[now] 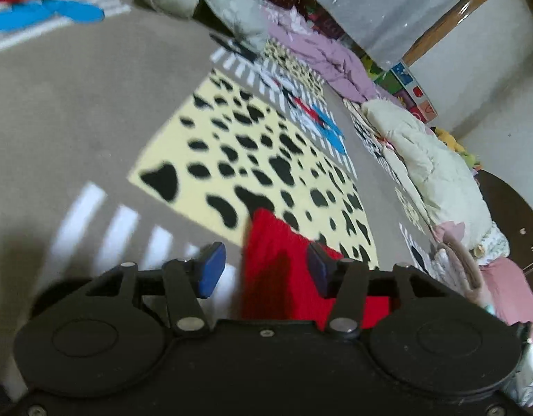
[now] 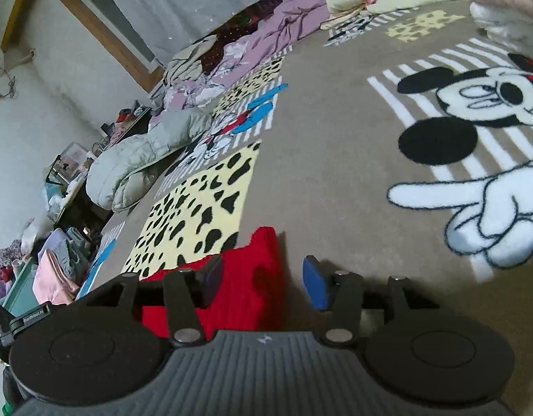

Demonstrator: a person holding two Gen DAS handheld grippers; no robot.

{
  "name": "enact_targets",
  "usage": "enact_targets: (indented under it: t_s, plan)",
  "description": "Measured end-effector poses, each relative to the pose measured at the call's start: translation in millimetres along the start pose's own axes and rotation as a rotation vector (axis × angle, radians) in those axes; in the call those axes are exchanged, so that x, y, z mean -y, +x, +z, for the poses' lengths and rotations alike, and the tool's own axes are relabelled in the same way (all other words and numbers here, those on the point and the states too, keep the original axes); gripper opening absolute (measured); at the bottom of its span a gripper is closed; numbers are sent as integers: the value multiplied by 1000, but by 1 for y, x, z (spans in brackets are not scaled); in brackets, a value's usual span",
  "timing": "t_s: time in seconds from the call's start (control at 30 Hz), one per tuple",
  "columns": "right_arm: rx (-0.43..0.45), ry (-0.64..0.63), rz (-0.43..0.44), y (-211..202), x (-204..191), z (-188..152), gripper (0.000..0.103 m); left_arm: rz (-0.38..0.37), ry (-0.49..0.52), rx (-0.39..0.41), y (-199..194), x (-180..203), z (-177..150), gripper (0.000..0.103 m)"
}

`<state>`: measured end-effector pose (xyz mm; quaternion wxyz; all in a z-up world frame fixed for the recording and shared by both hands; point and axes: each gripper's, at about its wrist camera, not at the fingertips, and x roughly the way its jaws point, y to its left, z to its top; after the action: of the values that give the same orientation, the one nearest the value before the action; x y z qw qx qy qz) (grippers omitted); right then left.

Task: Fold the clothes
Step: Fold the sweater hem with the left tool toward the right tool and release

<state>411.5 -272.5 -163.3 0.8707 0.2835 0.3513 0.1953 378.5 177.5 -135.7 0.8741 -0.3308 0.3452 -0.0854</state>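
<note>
Right gripper [image 2: 263, 282] open — red garment [image 2: 245, 287] between its pads, on carpet [image 2: 328, 159].

Soft, even indoor light; left wrist view motion-blurred, strong fisheye bending at edges.

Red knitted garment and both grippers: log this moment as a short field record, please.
surface: brown cartoon-print blanket with a yellow black-spotted patch
garment: red knitted garment, lying on the blanket, edge between both pairs of jaws
left gripper: jaws apart, pads not pressing the garment
right gripper: jaws apart, garment by the left pad, no grip
surroundings: pale puffy jackets and a purple quilt heaped along the blanket's edge
</note>
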Motion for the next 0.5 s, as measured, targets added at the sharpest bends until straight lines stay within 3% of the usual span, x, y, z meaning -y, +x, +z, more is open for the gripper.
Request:
enact_targets:
  t_s: [0.07,0.1,0.13,0.2,0.33,0.37,0.43,0.5]
  plan:
    - [-13,11,14,5,4,0,54,-1,-5,-16,6,2,0,45]
    - [-20,14,27,7,4,0,54,10,6,-17,9,4,0,24]
    - [-33,5,49,10,3,0,50,13,20,-17,11,6,0,13]
    - [-61,-37,57,16,-3,-3,9,5,55,20,7,11,-2,11]
    - [54,-29,39,-3,-4,-5,9,43,94,83,-1,17,0,15]
    - [70,-8,40,-6,-1,-3,9,112,109,56,6,18,-1,18]
    - [3,-6,0,5,3,-2,10,169,147,35,12,20,-5,27]
    - [-22,-2,-23,8,4,0,14,169,132,50,2,24,-1,41]
